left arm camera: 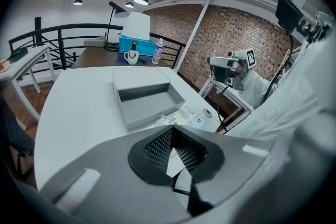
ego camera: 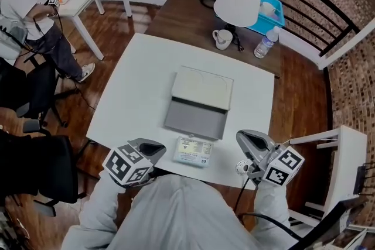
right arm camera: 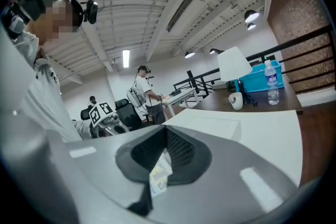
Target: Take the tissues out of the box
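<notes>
An open grey box [ego camera: 196, 117] lies at the middle of the white table [ego camera: 135, 96], with its pale lid [ego camera: 202, 88] lying just behind it. A flat pack of tissues [ego camera: 193, 151] rests on the table in front of the box, near the front edge. My left gripper [ego camera: 153, 149] hovers at the front edge just left of the pack, jaws together and empty. My right gripper [ego camera: 249, 140] is right of the pack, also shut with nothing held. The left gripper view shows the box [left arm camera: 149, 105] and the pack [left arm camera: 184, 115] beyond my closed left gripper [left arm camera: 176, 157].
A small white round thing [ego camera: 242, 168] lies on the table's front right corner. On the brown table behind stand a lamp [ego camera: 238, 0], a mug [ego camera: 222, 39], a water bottle [ego camera: 265, 44] and a blue bin [ego camera: 270, 16]. A white chair [ego camera: 334, 155] is at right, a person [ego camera: 23, 14] far left.
</notes>
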A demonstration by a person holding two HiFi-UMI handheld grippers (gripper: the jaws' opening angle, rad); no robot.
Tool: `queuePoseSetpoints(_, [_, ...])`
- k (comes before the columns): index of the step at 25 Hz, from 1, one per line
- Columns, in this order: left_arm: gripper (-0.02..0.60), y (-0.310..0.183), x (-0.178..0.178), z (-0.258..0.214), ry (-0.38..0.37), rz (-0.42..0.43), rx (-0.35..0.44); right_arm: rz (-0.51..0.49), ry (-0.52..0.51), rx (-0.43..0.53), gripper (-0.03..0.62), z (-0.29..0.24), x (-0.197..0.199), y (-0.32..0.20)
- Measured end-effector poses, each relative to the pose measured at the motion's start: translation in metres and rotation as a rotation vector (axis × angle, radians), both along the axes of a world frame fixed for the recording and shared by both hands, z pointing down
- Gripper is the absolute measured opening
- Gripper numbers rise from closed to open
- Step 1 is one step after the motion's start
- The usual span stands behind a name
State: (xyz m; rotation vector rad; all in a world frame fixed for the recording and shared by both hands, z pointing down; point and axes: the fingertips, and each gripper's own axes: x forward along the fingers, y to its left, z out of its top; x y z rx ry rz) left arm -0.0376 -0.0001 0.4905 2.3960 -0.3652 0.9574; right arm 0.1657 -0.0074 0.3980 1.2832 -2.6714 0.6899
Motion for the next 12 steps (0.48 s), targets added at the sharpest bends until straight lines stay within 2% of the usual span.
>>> queuePoseSetpoints(8, [0.015,-0.02,-0.003,-0.013,-0.018,-0.027,0.039,-0.061,0.104,-0.045,0.002,0.023,0.0,0.006])
queuePoseSetpoints(12, [0.015,-0.027,-0.003,-0.015,-0.033,-0.027,0.047,-0.069,0.112,-0.052,0.002,0.026,0.0,0.005])
